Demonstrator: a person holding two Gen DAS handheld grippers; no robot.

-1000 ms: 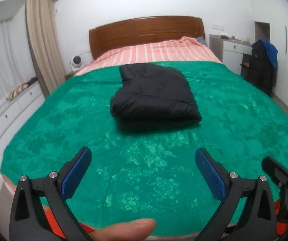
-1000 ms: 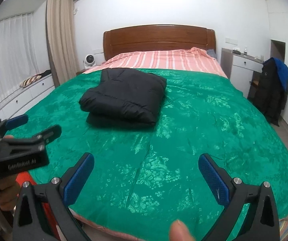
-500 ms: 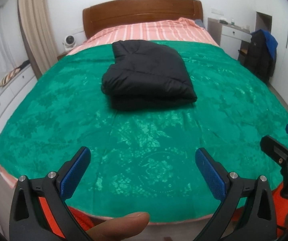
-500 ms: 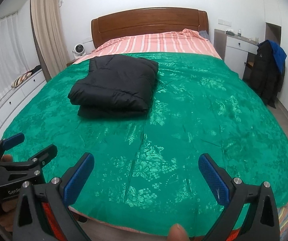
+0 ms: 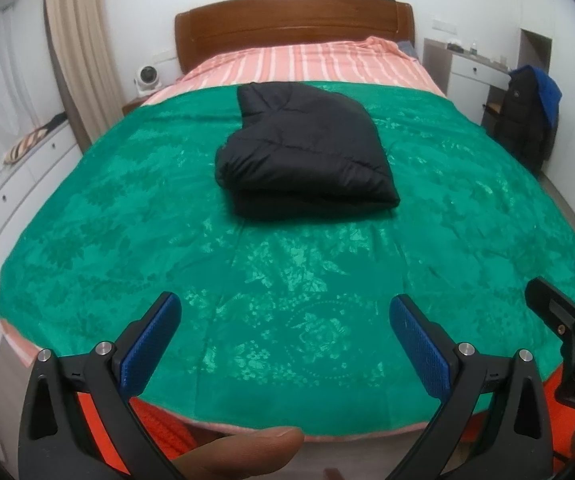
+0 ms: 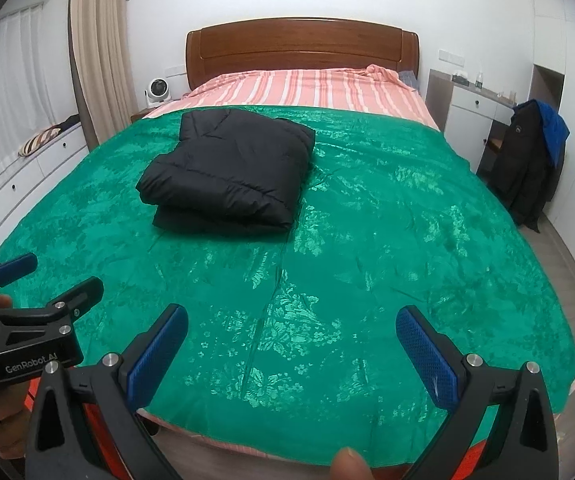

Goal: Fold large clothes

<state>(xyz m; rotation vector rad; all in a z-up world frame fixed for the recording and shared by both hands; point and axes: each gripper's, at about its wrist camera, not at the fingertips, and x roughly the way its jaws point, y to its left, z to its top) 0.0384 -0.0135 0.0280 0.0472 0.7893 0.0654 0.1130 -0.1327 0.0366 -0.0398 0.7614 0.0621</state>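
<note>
A black puffer jacket (image 5: 303,156) lies folded into a thick bundle on the green bedspread (image 5: 127,216), past the middle of the bed. It also shows in the right wrist view (image 6: 227,176). My left gripper (image 5: 285,332) is open and empty, held over the foot edge of the bed, well short of the jacket. My right gripper (image 6: 291,344) is open and empty too, also at the foot edge, to the right of the left one. The left gripper shows at the left edge of the right wrist view (image 6: 35,276).
A wooden headboard (image 5: 291,20) and a pink striped sheet (image 5: 307,62) are at the far end. White drawers (image 5: 15,192) run along the left. A dark coat (image 6: 527,168) hangs by a white desk (image 6: 471,108) on the right. A small fan (image 6: 157,90) stands by the curtain (image 6: 95,56).
Both grippers have drawn back toward the foot of the bed and then tilted up slightly. The jacket has not moved. Both stay open.
</note>
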